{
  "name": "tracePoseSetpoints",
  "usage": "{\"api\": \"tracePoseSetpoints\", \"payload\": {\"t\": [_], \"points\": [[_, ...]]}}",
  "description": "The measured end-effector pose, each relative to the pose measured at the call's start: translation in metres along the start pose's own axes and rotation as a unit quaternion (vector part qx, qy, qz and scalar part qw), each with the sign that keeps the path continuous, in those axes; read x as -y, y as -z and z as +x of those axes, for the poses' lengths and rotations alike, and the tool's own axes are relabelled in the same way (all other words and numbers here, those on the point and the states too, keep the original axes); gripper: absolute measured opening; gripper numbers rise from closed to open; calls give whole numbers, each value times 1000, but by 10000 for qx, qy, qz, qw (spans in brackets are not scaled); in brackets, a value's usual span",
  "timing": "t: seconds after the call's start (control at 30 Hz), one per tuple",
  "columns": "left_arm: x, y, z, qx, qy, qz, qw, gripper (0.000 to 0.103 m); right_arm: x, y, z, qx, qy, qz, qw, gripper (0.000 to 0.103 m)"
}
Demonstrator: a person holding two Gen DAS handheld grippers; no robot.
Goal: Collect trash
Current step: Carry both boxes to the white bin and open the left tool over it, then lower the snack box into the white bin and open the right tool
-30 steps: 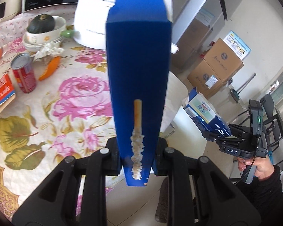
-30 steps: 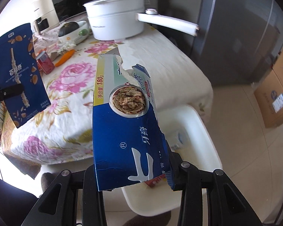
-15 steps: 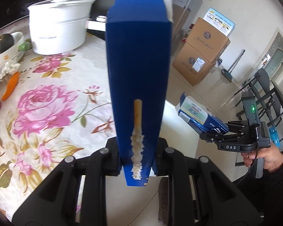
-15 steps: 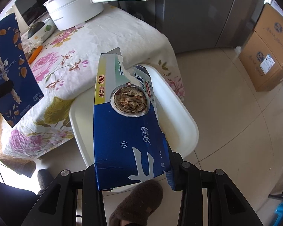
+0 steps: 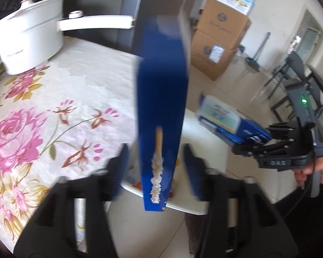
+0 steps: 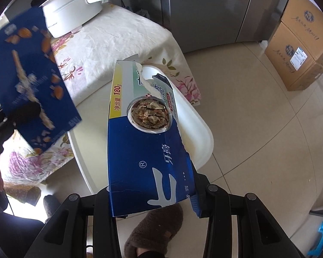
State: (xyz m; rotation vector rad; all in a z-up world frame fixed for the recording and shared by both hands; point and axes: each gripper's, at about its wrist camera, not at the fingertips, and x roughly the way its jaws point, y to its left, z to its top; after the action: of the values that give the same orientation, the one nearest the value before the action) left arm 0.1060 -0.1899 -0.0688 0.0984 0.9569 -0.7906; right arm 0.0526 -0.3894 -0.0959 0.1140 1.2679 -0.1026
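Above the white bin (image 6: 204, 126) beside the table: left gripper (image 5: 156, 163), jaws opening, drops the blue snack box (image 5: 161, 111); right gripper (image 6: 152, 195) pinches the torn toothpaste box (image 6: 140, 142), due for release next.

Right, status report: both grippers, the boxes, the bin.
Left gripper jaws opening, blue snack box loose between them. Right gripper shut on torn toothpaste box. Both over white bin; nothing in the way.
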Motion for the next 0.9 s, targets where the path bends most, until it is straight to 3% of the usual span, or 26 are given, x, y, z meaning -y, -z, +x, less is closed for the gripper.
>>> {"api": "tracePoseSetpoints", "payload": {"t": [0.13, 0.57, 0.73, 0.9], "points": [[-15, 2, -1, -105, -107, -303, 9994, 76, 2, 2, 0, -1, 1, 1, 10000, 43], [-30, 16, -16, -285, -574, -250, 9976, 83, -6, -1, 0, 43, -20, -48, 10000, 46], [-33, 19, -21, -316, -681, -241, 9969, 86, -13, -8, -4, 181, 13, 27, 9998, 70], [-39, 22, -27, -322, -781, -251, 9961, 86, -19, -12, -6, 244, -48, 27, 9997, 78]]}}
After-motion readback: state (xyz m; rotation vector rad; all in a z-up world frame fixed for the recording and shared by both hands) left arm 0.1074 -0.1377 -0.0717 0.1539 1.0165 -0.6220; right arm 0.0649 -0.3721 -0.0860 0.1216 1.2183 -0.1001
